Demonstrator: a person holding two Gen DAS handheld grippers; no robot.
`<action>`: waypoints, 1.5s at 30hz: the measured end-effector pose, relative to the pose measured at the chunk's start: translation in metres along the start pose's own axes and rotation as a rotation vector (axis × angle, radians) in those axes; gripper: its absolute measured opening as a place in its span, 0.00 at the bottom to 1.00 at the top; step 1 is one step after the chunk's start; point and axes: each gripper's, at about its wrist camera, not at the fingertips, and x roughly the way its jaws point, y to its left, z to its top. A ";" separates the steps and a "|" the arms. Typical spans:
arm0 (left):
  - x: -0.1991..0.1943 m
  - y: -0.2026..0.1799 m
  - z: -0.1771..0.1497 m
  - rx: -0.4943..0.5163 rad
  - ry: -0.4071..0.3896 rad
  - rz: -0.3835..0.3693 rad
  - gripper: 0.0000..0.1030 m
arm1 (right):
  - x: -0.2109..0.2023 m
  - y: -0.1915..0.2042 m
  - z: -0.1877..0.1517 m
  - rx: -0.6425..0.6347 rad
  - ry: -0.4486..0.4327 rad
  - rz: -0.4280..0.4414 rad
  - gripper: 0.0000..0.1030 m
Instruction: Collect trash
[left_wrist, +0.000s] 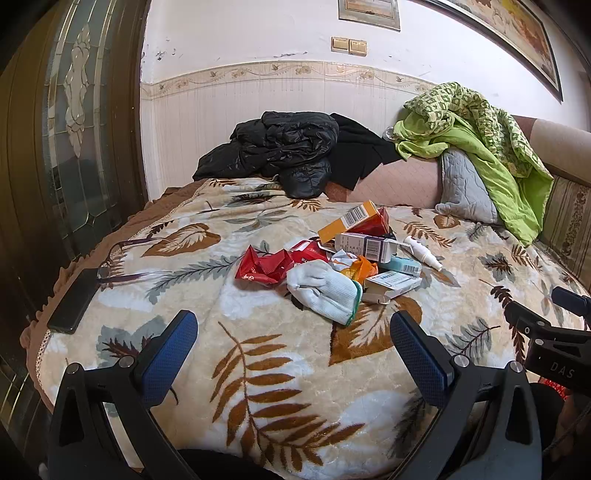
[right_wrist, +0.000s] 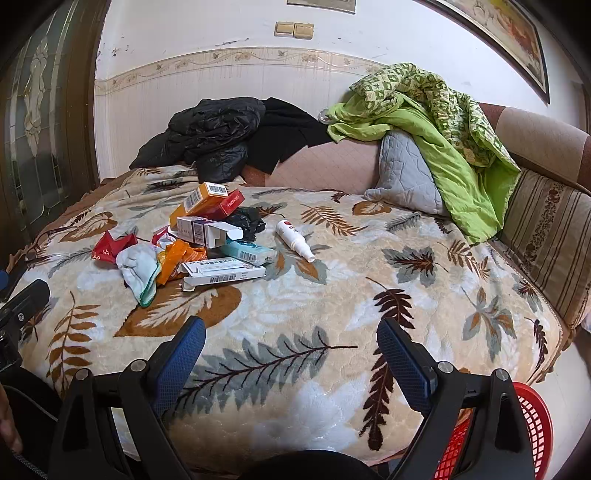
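Both grippers, left (left_wrist: 293, 332) and right (right_wrist: 291, 338), hover empty above the leaf-print blanket (left_wrist: 295, 387), fingers spread wide. Trash pile (left_wrist: 332, 258) of boxes and wrappers lies ahead, mid-bed; red basket (right_wrist: 532, 432) at right edge.

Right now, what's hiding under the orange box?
The orange box leans on a red box. A white box lies in front. Anything deeper stays covered.

Plush leaf-print blanket (right_wrist: 295, 317), glossy crinkled red wrappers (left_wrist: 264, 267), printed cardboard boxes (right_wrist: 207, 230), shiny black puffer jacket (left_wrist: 284, 144)
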 end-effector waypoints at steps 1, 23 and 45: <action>0.000 0.000 0.000 0.000 0.000 0.000 1.00 | 0.000 0.000 0.000 0.000 0.001 -0.001 0.93; 0.035 0.027 0.010 -0.100 0.139 -0.064 1.00 | 0.025 0.001 0.006 0.060 0.105 0.278 0.66; 0.188 0.099 0.060 -0.253 0.372 -0.164 0.62 | 0.162 0.117 0.040 0.085 0.339 0.574 0.11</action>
